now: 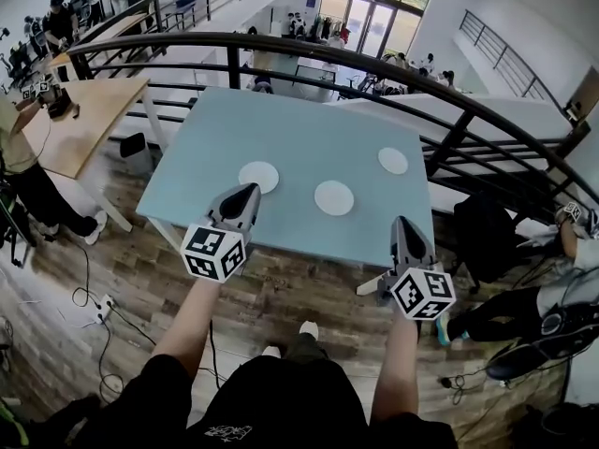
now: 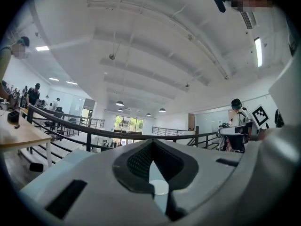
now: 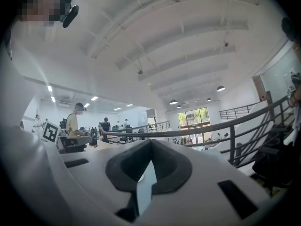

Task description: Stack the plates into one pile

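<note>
1. we hold the left tongs (image 1: pixel 245 191) (image 2: pixel 150 150) level over the near edge of the pale blue table (image 1: pixel 309 124). their jaws are pressed together and grip nothing.
2. the right tongs (image 1: pixel 402 223) (image 3: pixel 149 150) also sit level at the near edge, well to the right of the left pair. their jaws are together too, and nothing is caught in them.
3. three white plates lie flat on the table, each apart from the others, and none is stacked.
4. the first plate (image 1: pixel 258 176) (image 2: pixel 160 187) lies just ahead of the left tongs' tips. in the left gripper view we see a piece of it through the slit below the closed jaws.
5. the second plate (image 1: pixel 334 197) lies ahead, between the two tongs and a little nearer the right pair.
6. the third plate (image 1: pixel 393 160) lies farther out, ahead of the right tongs and beyond the second plate.
7. a curved black railing (image 1: pixel 393 68) runs past the far side of the table, ahead of both tongs.
8. a wooden table (image 1: pixel 89 110) stands off to the left of the left tongs.
</note>
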`<state>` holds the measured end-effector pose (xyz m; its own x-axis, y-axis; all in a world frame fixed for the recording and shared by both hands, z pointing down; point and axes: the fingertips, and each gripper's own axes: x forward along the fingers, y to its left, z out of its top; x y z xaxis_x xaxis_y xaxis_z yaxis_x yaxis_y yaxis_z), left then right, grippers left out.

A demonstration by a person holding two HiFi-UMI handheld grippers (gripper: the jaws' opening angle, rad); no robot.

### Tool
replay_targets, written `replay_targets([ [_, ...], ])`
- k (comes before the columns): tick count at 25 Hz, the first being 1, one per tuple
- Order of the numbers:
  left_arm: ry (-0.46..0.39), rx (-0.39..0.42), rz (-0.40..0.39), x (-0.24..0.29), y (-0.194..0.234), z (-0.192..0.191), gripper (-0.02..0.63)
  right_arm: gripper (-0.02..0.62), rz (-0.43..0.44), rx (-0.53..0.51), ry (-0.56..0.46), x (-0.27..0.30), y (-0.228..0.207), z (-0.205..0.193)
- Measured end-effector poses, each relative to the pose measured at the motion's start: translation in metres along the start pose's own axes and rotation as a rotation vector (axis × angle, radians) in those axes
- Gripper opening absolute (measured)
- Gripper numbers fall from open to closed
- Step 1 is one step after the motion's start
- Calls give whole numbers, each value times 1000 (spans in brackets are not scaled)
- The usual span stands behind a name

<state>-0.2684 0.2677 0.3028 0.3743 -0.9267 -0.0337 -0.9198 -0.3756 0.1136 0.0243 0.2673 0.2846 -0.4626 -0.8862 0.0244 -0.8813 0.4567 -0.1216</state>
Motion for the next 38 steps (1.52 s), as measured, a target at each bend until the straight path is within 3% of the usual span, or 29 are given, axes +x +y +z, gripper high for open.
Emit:
replay_targets([
  [12, 58, 4, 17, 58, 21, -27, 5, 6, 27, -26, 7, 69, -12, -14],
  [20, 48, 39, 46, 148, 38, -18, 5, 6, 31, -4, -11, 141, -83, -9],
  [27, 59, 31, 57, 242, 38, -11, 5, 6, 83, -5, 39, 216, -149, -5],
  [38, 131, 2, 122, 347, 57, -57, 5, 6, 104, 28, 127, 311, -261, -48],
])
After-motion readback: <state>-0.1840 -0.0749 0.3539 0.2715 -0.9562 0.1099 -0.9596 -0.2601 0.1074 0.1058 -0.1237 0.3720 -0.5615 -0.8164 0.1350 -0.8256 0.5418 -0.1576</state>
